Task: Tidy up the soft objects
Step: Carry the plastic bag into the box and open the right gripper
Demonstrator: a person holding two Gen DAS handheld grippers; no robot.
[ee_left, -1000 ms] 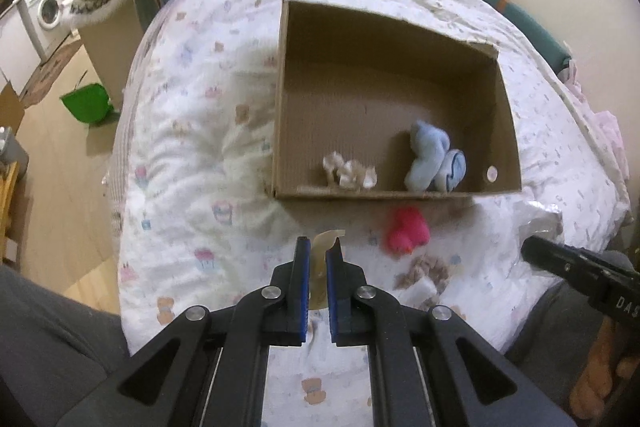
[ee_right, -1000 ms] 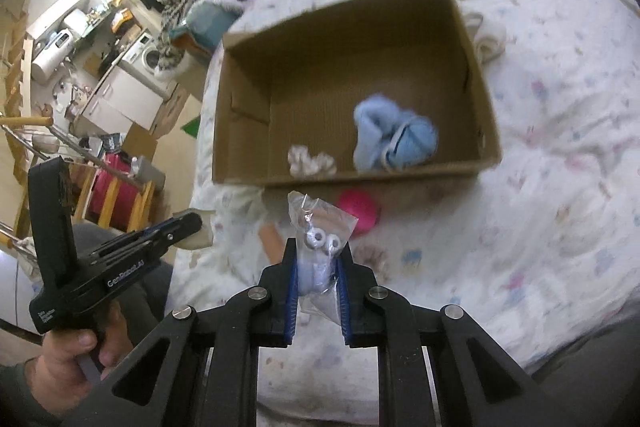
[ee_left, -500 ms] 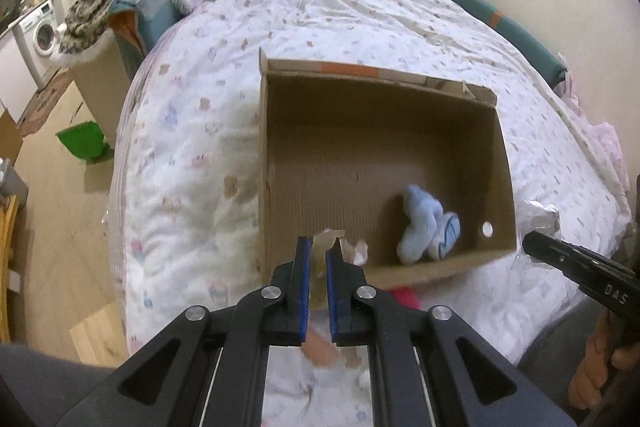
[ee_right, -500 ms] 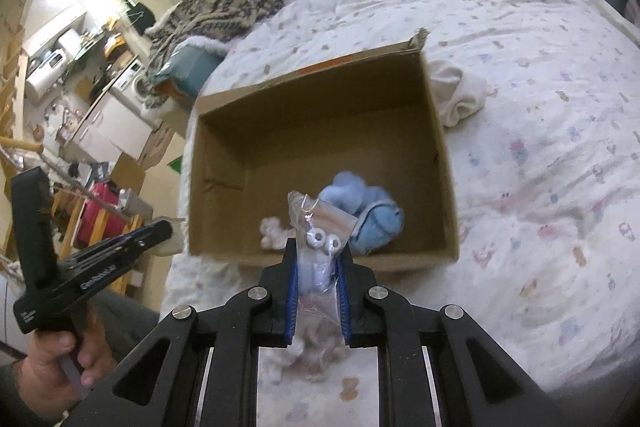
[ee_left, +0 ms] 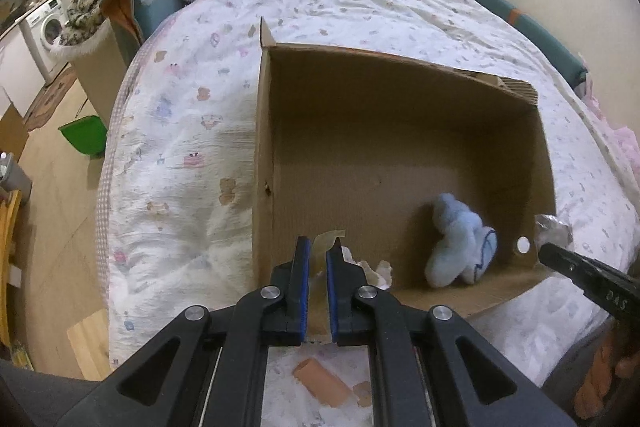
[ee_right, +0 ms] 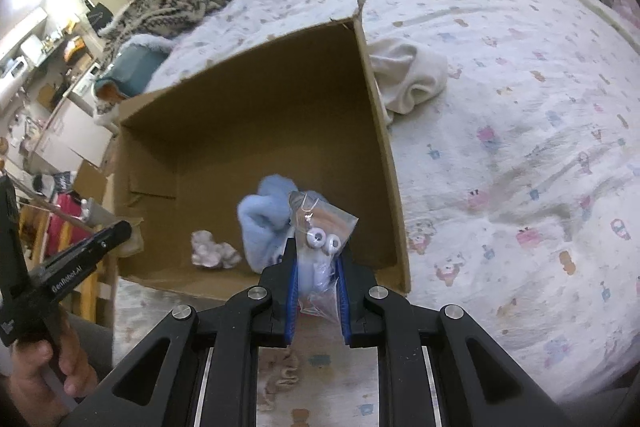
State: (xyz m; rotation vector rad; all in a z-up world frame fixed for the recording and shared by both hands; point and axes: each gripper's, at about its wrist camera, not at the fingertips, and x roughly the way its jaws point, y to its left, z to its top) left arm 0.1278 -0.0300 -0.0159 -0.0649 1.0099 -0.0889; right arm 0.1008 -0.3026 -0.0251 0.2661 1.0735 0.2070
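While both of my hands are full, I need to let go only when each thing hangs past the near wall of the cardboard box [ee_left: 400, 155], so it falls inside and not onto the bed cover [ee_left: 180, 155].

My left gripper [ee_left: 318, 255] is pinched tight on a thin cream scrap [ee_left: 326, 241]. I cannot tell what kind of thing it is. It hangs right at the near left corner of the box, so I would push it a bit further in before I let go.

My right gripper [ee_right: 316, 267] is squeezed on a small clear bag [ee_right: 320, 227] with two little white round bits in it. The bag hangs over the near right part of the box. I would open slowly, because a light bag can stick to the pads.

On the box floor I see a small crumpled white thing [ee_right: 214, 251] on the left and a fluffy light blue thing [ee_right: 264, 219] to its right. Most of the floor is bare.

A white cloth [ee_right: 408, 75] lies on the bed, touching the right wall from outside. It may still need to go in.
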